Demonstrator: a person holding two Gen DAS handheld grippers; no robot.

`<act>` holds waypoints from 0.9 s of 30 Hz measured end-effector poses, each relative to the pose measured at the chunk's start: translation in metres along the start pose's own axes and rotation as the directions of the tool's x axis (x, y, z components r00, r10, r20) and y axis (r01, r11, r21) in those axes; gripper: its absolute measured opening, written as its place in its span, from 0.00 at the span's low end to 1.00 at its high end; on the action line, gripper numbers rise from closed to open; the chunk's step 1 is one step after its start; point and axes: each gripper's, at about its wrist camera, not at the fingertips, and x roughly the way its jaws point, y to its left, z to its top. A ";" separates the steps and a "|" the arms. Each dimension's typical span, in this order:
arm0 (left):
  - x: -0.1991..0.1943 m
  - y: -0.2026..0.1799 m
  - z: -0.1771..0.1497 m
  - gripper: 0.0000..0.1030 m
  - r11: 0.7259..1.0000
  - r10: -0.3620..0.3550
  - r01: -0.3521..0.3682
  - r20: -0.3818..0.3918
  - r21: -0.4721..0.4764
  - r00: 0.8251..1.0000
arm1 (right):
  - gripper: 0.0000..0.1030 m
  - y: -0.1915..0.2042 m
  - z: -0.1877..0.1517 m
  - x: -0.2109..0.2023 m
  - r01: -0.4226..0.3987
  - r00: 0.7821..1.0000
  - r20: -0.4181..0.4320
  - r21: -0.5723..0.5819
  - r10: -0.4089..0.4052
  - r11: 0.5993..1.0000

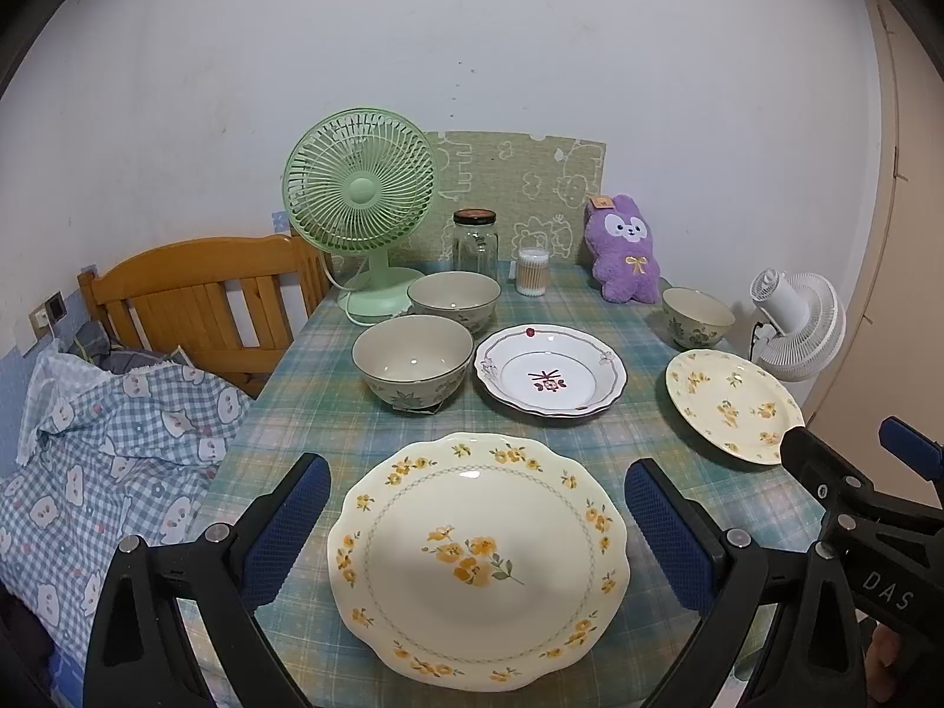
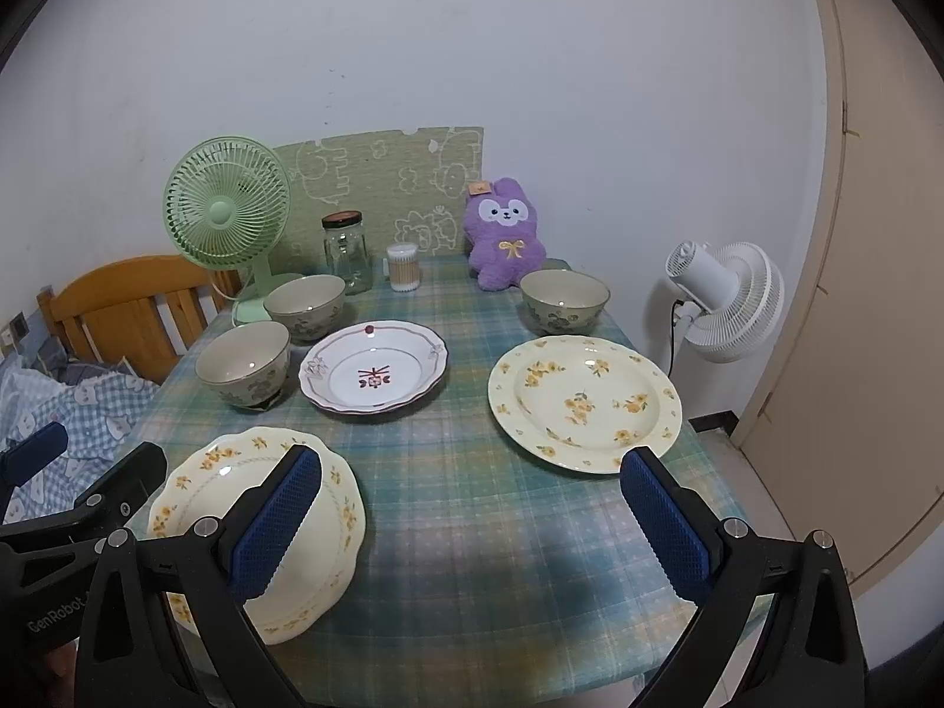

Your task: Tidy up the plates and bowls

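Left tongs (image 1: 477, 522) gape wide and empty above a yellow-flowered plate (image 1: 478, 554) on the plaid-clothed surface (image 1: 307, 413); two bowls (image 1: 413, 361) and a white plate (image 1: 550, 370) lie beyond.

Right tongs (image 2: 471, 510) also spread wide, gripping nothing, above bare cloth; another yellow-flowered plate (image 2: 584, 402) and a third bowl (image 2: 564, 301) sit ahead, before a white wall (image 2: 472, 59).

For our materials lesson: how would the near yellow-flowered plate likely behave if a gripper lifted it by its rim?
The near yellow-flowered plate looks like glazed ceramic, so probably rigid and fragile. Its glossy highlights suggest a slippery rim. It lies flat on the tablecloth, so it seems unlikely to roll, though a one-sided grip might tilt it.
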 end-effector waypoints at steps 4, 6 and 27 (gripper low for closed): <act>0.000 0.000 0.000 0.98 1.000 0.000 0.000 0.000 0.000 1.000 | 0.99 0.000 -0.001 0.000 -0.001 1.000 0.001 0.000 0.001 1.000; 0.000 0.000 0.000 0.98 1.000 0.001 -0.001 0.001 -0.001 1.000 | 0.99 0.000 -0.001 0.000 -0.002 1.000 0.002 0.000 0.002 1.000; -0.003 0.005 0.000 0.97 1.000 0.006 -0.006 0.005 0.001 1.000 | 0.99 0.006 -0.001 0.005 -0.012 1.000 -0.003 -0.006 0.012 1.000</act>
